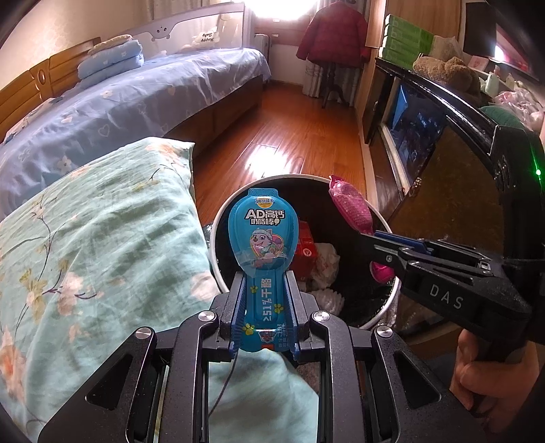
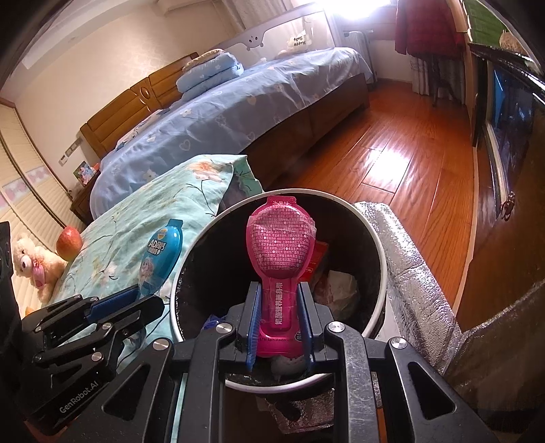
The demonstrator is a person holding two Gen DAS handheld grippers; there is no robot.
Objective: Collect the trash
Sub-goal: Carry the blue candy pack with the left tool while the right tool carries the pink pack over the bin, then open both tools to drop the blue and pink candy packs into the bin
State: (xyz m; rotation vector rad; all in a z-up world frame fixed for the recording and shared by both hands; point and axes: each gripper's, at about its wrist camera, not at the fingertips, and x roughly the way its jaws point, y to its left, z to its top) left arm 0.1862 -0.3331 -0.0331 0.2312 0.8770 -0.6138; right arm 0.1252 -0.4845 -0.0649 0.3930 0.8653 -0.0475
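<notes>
Wrappers: blue wrapper (image 1: 260,259) in your left gripper (image 1: 262,306), pink wrapper (image 2: 279,269) in your right gripper (image 2: 279,320), both clamped at six o'clock stems; light, flimsy, slippery.

Home bedroom. Bed (image 2: 238,112) with blue floral sheet and wooden headboard (image 2: 136,105), folded quilts (image 1: 112,59), wood floor (image 1: 293,133). Teddy bear (image 2: 34,262) and hung red jacket (image 1: 332,34) too.

A bed under a blue patterned sheet (image 2: 218,116) carries folded blue quilts (image 2: 207,71) near its wooden headboard (image 2: 136,98). Nearer lies a teal floral quilt (image 1: 95,225), with an apple (image 2: 69,243) touching a cream teddy bear (image 2: 34,262). A red jacket (image 1: 332,32) hangs above the wooden floor (image 2: 402,160).
</notes>
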